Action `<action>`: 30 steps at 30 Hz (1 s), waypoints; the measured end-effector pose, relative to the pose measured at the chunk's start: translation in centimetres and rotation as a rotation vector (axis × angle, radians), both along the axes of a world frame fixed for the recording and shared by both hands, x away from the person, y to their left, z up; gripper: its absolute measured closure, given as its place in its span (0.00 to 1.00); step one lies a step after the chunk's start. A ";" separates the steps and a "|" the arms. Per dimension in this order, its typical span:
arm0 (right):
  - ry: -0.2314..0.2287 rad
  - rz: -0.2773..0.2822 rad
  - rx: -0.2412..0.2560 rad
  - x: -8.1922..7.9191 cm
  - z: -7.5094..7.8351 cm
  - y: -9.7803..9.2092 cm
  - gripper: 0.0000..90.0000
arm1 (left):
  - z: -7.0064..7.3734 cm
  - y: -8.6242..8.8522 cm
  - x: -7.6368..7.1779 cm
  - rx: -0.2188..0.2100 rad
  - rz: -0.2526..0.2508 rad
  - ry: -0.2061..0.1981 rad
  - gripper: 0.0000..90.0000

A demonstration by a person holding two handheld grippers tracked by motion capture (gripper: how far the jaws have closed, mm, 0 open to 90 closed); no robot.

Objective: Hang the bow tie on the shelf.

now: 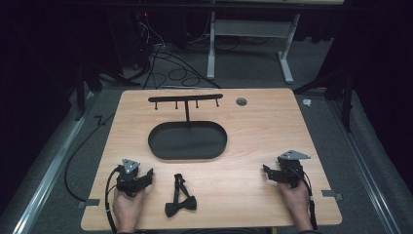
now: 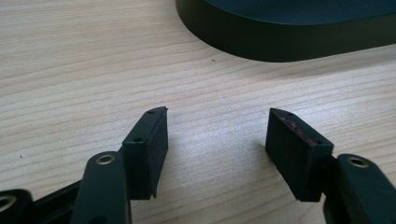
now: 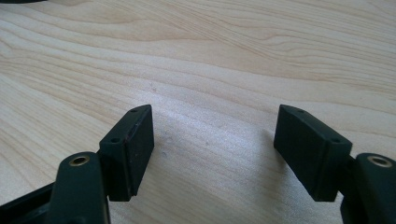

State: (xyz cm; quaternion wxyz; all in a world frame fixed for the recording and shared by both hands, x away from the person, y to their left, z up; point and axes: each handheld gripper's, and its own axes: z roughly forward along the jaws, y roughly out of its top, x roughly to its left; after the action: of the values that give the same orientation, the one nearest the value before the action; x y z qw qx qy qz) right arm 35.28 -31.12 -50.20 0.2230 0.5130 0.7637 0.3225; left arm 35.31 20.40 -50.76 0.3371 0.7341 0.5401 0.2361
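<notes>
A black bow tie with its strap lies on the wooden table near the front edge, between my two hands. Behind it stands a black oval tray with a thin post and a hook bar across its top. My left gripper rests on the table just left of the bow tie, open, nothing between its jaws. The left gripper view has the left gripper low over bare wood with the tray's wall ahead. My right gripper sits at the front right, open and empty, and the right gripper faces bare wood.
A round grey cable port is set in the table's back right. Grey tape marks sit at the front corners. Cables and a desk frame lie on the floor beyond the table.
</notes>
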 end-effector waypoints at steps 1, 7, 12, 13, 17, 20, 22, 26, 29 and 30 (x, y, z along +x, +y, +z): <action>0.000 0.000 0.000 0.0 0.0 0.0 0.33 | 0.0 0.0 0.0 0.000 0.001 0.000 0.43; 0.000 0.000 0.000 0.0 0.0 0.0 0.33 | 0.0 0.0 -0.1 -0.003 0.001 0.001 0.42; -0.001 0.001 -0.001 0.0 0.0 0.0 0.33 | 0.0 0.0 0.0 -0.005 -0.001 0.003 0.42; -0.001 0.001 -0.001 0.0 0.0 0.0 0.33 | 0.0 0.0 0.0 -0.004 0.000 0.002 0.42; 0.000 0.002 -0.002 0.0 0.0 0.0 0.33 | 0.0 0.0 0.0 -0.004 0.002 0.003 0.42; 0.000 0.001 -0.002 0.0 0.0 0.0 0.33 | 0.0 0.0 0.0 -0.004 0.002 0.003 0.42; 0.000 0.002 -0.002 0.0 0.0 0.0 0.33 | 0.0 -0.1 0.0 -0.003 0.003 0.003 0.42; 0.000 0.001 -0.001 0.0 0.0 0.0 0.33 | 0.0 -0.1 0.0 0.001 0.002 0.003 0.42; 0.000 0.001 -0.002 0.0 0.0 0.0 0.33 | 0.0 -0.1 -0.1 0.003 0.010 -0.003 0.44; 0.000 0.001 -0.001 0.0 0.0 0.0 0.33 | 0.0 -0.1 -0.1 0.006 0.007 -0.004 0.45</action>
State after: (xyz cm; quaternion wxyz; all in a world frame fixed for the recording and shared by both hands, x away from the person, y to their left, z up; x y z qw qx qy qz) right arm 35.28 -31.13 -50.20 0.2231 0.5125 0.7641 0.3220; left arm 35.25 20.26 -50.74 0.3352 0.7326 0.5414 0.2406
